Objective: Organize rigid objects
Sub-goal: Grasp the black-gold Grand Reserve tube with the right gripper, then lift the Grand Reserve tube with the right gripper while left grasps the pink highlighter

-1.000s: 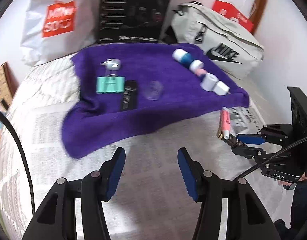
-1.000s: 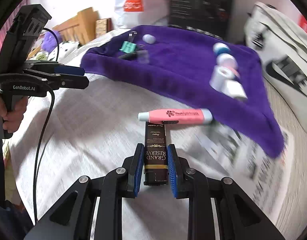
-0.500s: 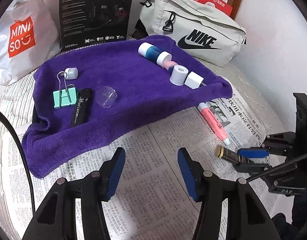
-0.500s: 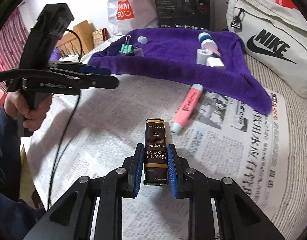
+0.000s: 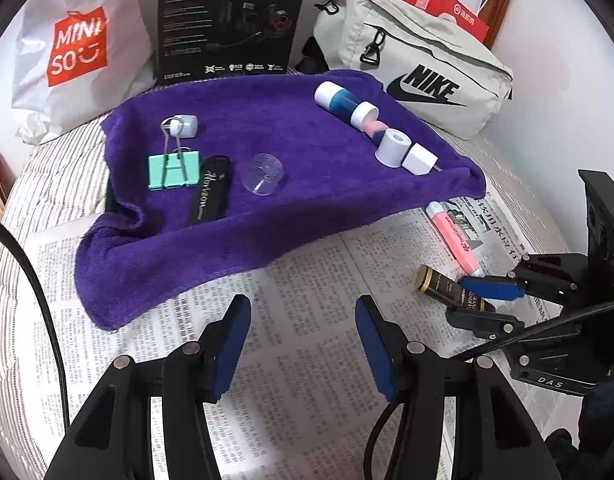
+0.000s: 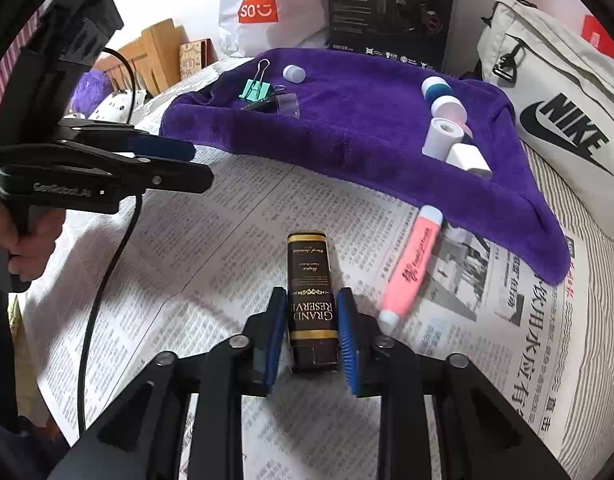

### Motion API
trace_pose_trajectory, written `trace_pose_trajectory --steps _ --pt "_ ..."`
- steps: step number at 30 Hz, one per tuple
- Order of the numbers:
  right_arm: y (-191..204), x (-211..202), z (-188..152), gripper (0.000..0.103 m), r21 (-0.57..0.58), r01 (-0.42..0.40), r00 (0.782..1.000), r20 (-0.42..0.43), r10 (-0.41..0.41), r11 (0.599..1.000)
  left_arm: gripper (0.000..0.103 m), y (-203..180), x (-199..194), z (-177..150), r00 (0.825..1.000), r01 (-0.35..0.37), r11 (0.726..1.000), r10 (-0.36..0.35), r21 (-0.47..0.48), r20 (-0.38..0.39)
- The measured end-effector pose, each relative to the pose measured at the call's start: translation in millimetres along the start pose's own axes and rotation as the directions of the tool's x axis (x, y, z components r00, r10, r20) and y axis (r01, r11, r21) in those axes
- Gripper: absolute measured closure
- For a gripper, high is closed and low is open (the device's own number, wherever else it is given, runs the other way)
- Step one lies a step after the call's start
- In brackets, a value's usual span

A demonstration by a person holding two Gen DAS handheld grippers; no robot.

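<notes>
My right gripper (image 6: 311, 312) has its jaws slightly parted around a dark "Grand Reserve" box (image 6: 310, 280), which lies on the newspaper; small gaps show beside the box. It also shows in the left wrist view (image 5: 447, 290). A pink highlighter (image 6: 411, 268) lies just right of it. My left gripper (image 5: 303, 320) is open and empty over the newspaper, in front of the purple towel (image 5: 307, 208). On the towel lie a green binder clip (image 5: 173, 170), a black case (image 5: 211, 190), a clear cap (image 5: 263, 174) and white-capped tubes (image 5: 347, 102).
A Miniso bag (image 5: 79, 52), a black box (image 5: 227, 20) and a grey Nike bag (image 5: 419, 64) stand behind the towel. Newspaper (image 6: 227, 240) covers the striped bed. Wooden furniture (image 6: 155, 52) is at the left.
The right gripper's jaws have loosened around the dark box, which now rests on the newspaper. The left gripper has stayed open.
</notes>
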State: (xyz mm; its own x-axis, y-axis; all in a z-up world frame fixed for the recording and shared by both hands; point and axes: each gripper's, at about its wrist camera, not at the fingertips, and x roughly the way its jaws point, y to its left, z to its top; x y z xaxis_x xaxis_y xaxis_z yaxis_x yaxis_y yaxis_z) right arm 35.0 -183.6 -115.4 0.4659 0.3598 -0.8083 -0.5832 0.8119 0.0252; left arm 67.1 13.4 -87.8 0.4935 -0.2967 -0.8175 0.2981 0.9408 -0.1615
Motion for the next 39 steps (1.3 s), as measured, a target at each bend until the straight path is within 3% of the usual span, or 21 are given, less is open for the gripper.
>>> trace_pose_trajectory --steps 6,10,14,23,28,33,39 --pt "3.1 4.9 5.7 0.079 -0.029 0.005 1.000 0.016 -0.005 1.000 0.051 10.8 -5.6 -3.2 1.000 -0.005 1.000 0.006 -0.027 0.015" --pt "-5.1 -4.7 3.6 0.079 0.022 -0.049 0.998 0.028 0.049 0.999 0.051 16.5 -7.9 -5.9 1.000 -0.010 0.999 0.011 -0.038 0.017" --pt "-11.1 -20.3 0.1 0.079 0.043 -0.041 0.998 0.052 0.038 0.998 0.051 18.2 -7.1 -6.5 1.000 -0.004 0.999 0.005 -0.046 0.017" --pt "-58.5 -40.4 -13.0 0.079 0.135 0.074 0.995 0.056 -0.082 0.988 0.051 4.8 -0.9 -5.3 1.000 0.017 1.000 -0.017 -0.014 0.006" --pt "-81.0 -23.5 -9.0 0.079 0.151 0.150 0.987 0.026 -0.156 0.977 0.051 -5.8 4.8 -3.8 1.000 0.022 1.000 -0.022 0.010 -0.010" --pt "-77.0 -3.4 -0.4 0.079 0.139 0.123 0.991 0.032 -0.129 0.983 0.051 -8.8 9.5 -4.0 0.999 0.015 1.000 -0.015 0.022 -0.029" --pt "-47.6 10.5 14.6 0.079 0.087 0.038 0.998 0.047 -0.042 0.996 0.051 2.5 6.6 -5.5 1.000 0.006 1.000 -0.006 0.003 -0.025"
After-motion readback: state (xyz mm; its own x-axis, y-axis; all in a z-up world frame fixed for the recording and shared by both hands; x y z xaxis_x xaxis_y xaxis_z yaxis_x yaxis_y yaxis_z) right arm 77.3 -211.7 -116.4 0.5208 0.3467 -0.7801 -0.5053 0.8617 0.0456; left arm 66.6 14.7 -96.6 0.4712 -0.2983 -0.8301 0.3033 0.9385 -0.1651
